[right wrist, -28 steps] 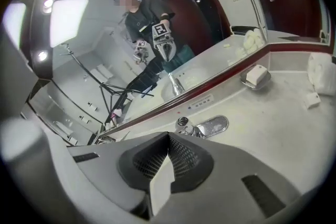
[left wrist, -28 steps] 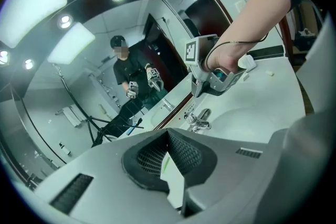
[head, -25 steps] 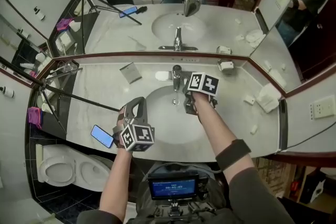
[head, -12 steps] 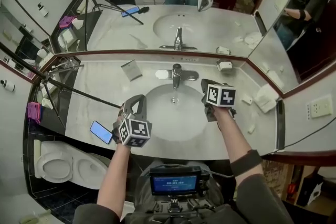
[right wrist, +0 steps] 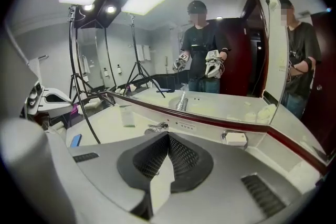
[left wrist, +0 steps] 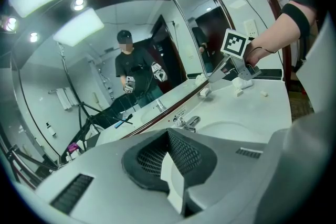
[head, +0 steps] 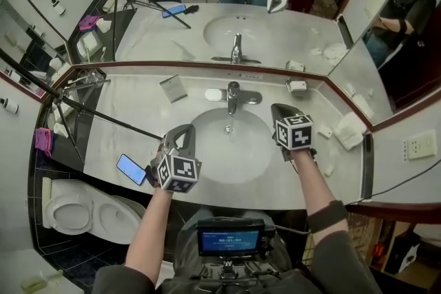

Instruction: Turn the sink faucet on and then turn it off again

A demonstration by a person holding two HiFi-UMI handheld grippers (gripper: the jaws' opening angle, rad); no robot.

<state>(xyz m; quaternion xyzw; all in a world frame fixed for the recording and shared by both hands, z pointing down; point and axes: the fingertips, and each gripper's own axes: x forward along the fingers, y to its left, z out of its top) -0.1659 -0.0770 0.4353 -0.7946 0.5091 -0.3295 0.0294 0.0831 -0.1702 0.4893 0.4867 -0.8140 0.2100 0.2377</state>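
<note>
The chrome faucet (head: 233, 97) stands at the back of the oval sink basin (head: 255, 162), its lever pointing right. I cannot tell whether water runs. My right gripper (head: 279, 111) hovers over the basin's right rim, apart from the faucet, shut with nothing between its fingers. My left gripper (head: 181, 136) hangs over the basin's left rim, also shut and empty. In the left gripper view the faucet (left wrist: 187, 122) lies just past the closed jaws, with the right gripper (left wrist: 218, 74) further right. The right gripper view shows the faucet (right wrist: 156, 127) left of its closed tips.
A blue phone (head: 131, 169) lies near the counter's front left edge. A tripod leg (head: 103, 124) crosses the left counter. A white card (head: 173, 88), a soap dish (head: 298, 87) and a folded towel (head: 353, 129) sit along the back and right. The mirror (head: 289, 24) rises behind.
My right gripper has drawn back from the faucet to the right, rising a little and rolling at the wrist. The left gripper has barely shifted.
</note>
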